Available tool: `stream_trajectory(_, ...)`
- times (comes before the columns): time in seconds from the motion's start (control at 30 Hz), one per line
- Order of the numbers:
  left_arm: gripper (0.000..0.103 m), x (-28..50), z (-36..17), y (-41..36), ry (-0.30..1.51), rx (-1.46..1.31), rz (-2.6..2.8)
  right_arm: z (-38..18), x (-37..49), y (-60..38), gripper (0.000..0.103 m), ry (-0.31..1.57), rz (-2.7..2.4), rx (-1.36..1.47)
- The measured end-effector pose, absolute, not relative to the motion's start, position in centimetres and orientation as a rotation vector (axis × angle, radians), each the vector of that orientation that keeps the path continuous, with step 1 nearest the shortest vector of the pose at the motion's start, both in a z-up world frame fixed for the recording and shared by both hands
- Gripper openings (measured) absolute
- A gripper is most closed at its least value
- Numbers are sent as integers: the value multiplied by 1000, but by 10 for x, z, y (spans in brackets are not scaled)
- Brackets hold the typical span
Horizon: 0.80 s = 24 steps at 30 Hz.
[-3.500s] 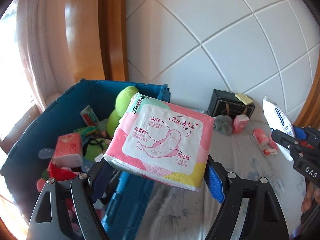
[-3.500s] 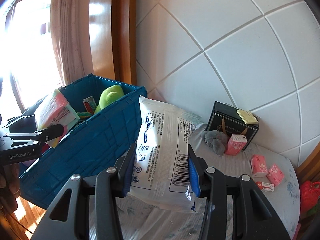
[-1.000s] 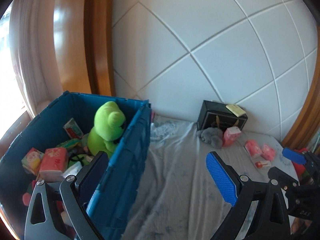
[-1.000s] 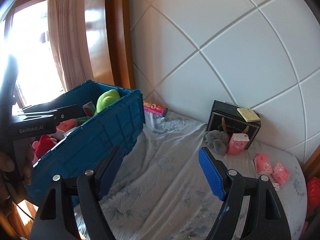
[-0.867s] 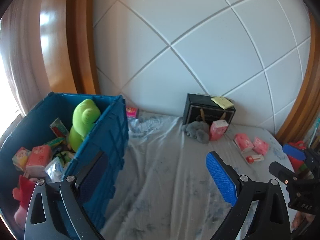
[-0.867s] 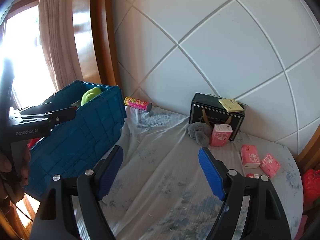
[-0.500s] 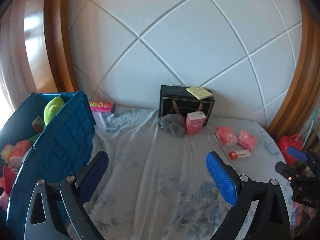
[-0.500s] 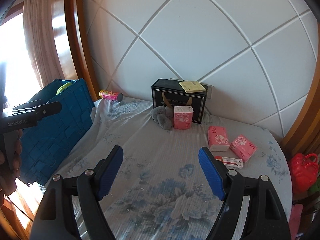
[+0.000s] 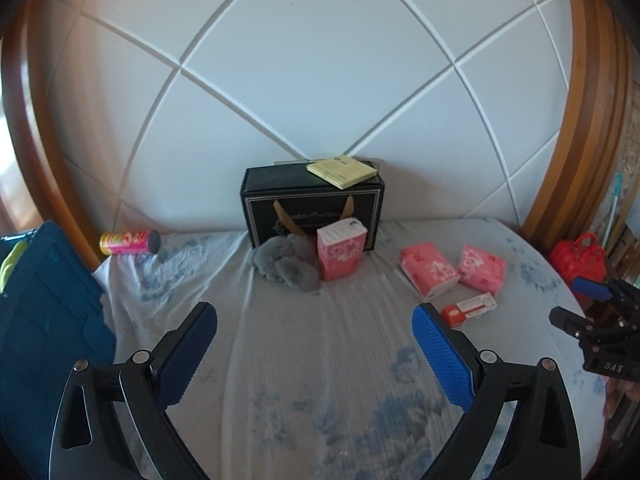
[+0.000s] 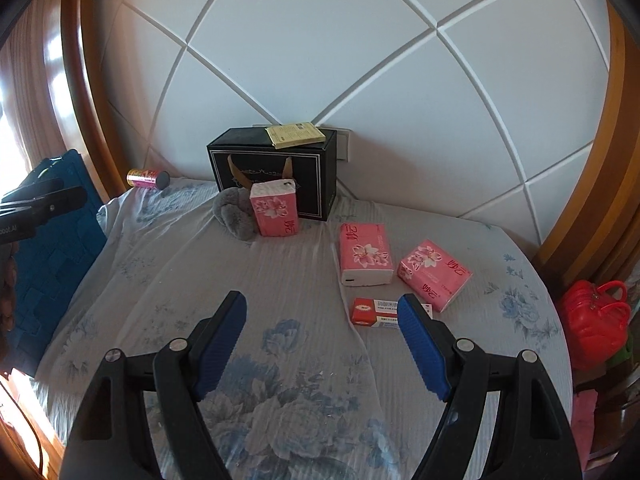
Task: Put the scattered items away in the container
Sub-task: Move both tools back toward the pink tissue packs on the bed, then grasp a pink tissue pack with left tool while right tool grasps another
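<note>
I see the bed's floral sheet (image 10: pixel 280 280) carrying a black gift box (image 10: pixel 272 172), a grey plush (image 10: pixel 234 212) and three pink tissue packs (image 10: pixel 365 254). A small red-and-white box (image 10: pixel 374 312) lies near them. A pink can (image 10: pixel 147 179) lies by the blue crate (image 10: pixel 52 248).

I've dropped both packs: my left gripper (image 9: pixel 314 346) and right gripper (image 10: pixel 322 334) now gape empty. The blue crate (image 9: pixel 44 300) has slid from centre frame to the far left edge, and the pink tissue packs (image 10: pixel 364 254) now fill mid-frame
</note>
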<state>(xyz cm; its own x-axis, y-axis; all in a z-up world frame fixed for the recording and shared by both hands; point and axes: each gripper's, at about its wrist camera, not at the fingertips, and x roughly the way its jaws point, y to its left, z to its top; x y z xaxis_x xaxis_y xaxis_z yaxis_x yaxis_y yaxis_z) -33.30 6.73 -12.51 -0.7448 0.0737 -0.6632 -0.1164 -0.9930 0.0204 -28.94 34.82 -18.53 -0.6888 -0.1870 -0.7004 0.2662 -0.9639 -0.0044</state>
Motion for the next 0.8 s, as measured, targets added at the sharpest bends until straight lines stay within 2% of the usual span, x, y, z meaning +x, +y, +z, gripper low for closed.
stream_trajectory(0.2,99,-426,-203,98,255,-1087,2698,-262,-361,351,78,256,-2667,1154)
stream_trajectory(0.37,99,-493,-259,108,313,-1156,2611,-313,-416,357,78,313,-2653,1214)
stream_trajectory(0.43,99,-516,-271,108,295,-1166,2600,-325,-433,360,84,299,-2661,1224)
stream_trajectory(0.5,99,-534,-279,105,255,-1170,2601,-330,-446,362,103,278,-2676,1205)
stream_trajectory(0.6,99,-561,-288,105,225,-1187,2595,-340,-464,360,103,251,-2682,1205)
stream_trajectory(0.8,99,-594,-309,129,366,-1211,2551,-367,-495,347,103,239,-2649,1260)
